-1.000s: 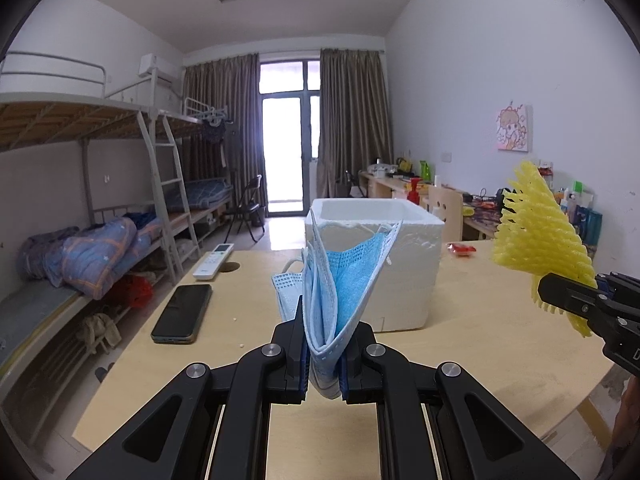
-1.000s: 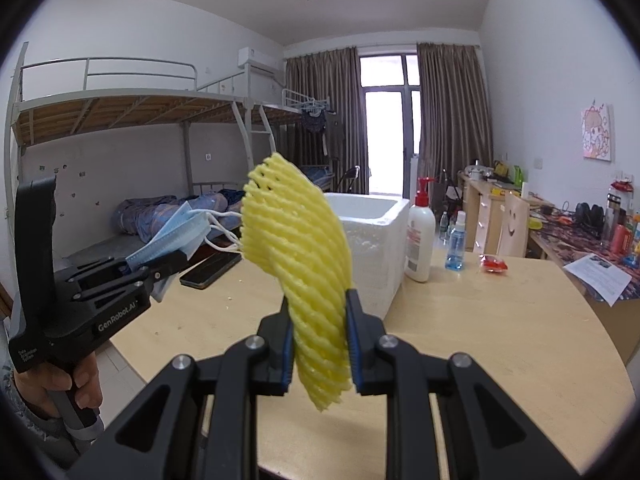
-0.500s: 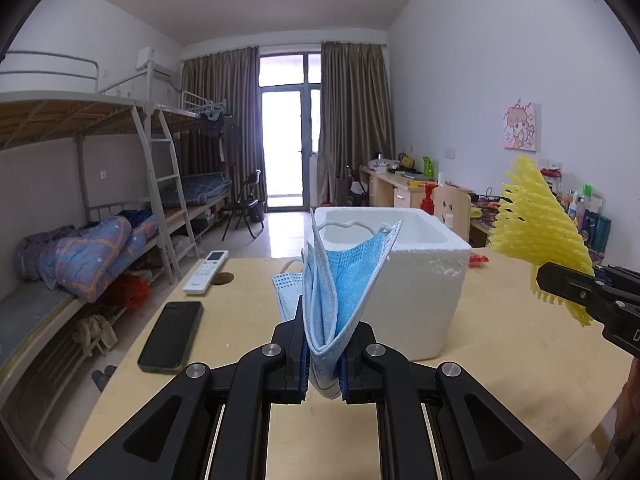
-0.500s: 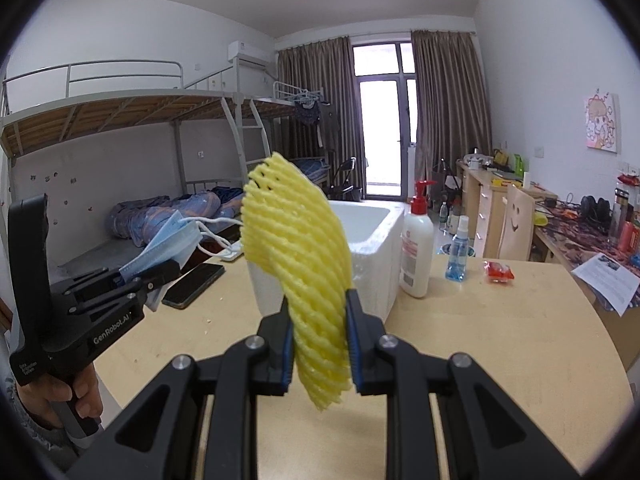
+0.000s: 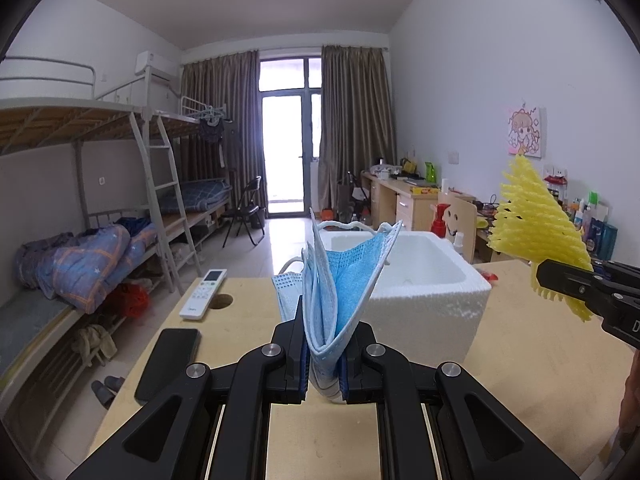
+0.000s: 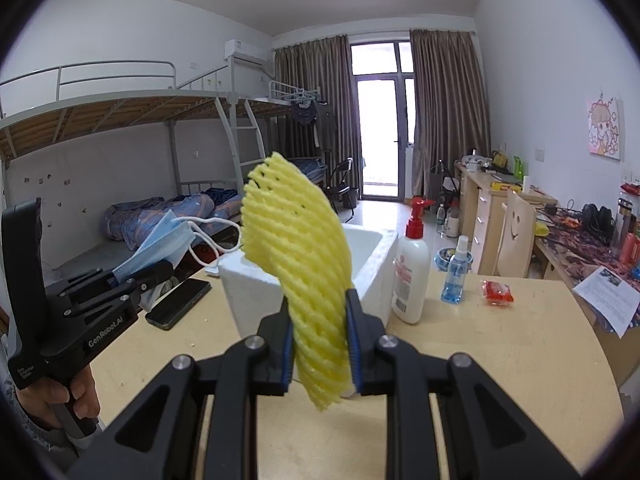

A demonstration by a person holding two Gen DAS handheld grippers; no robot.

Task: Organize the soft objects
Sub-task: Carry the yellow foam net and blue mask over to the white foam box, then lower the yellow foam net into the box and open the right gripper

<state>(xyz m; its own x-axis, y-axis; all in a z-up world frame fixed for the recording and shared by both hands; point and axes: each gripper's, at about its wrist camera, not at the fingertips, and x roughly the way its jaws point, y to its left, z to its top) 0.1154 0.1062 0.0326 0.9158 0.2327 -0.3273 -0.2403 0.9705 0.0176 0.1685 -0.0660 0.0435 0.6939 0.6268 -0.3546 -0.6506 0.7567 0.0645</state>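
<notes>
Big pale wooden table (image 5: 520, 360) fills the foreground, and sitting on it is the white foam box (image 5: 420, 276), open at the top, straight ahead of both cameras. Left gripper (image 5: 323, 354) is up above the table, jaws clenched tight on a folded blue face mask (image 5: 340, 280), which stands upright out of the pads with its white ear loops curling over the top; seen from the right wrist, that mask (image 6: 160, 244) pokes out of the gripper well to the left of the box, with a hand (image 6: 76, 396) wrapped round the handle below. Right gripper (image 6: 318, 344) is grasping the yellow foam net sleeve (image 6: 296, 256), pads pressing both its sides, the sleeve arching up and leftward in front of the box's near corner. From the left wrist the same sleeve (image 5: 536, 224) fans out at the right edge, level with the box rim but off to its side, not over the opening. Just right of the box stands a white lotion pump bottle (image 6: 412, 272) with a red top, then a small blue spray bottle (image 6: 454, 276). A black phone (image 5: 168, 364) lies flat at the table's left, with a white remote (image 5: 204, 294) beyond it
</notes>
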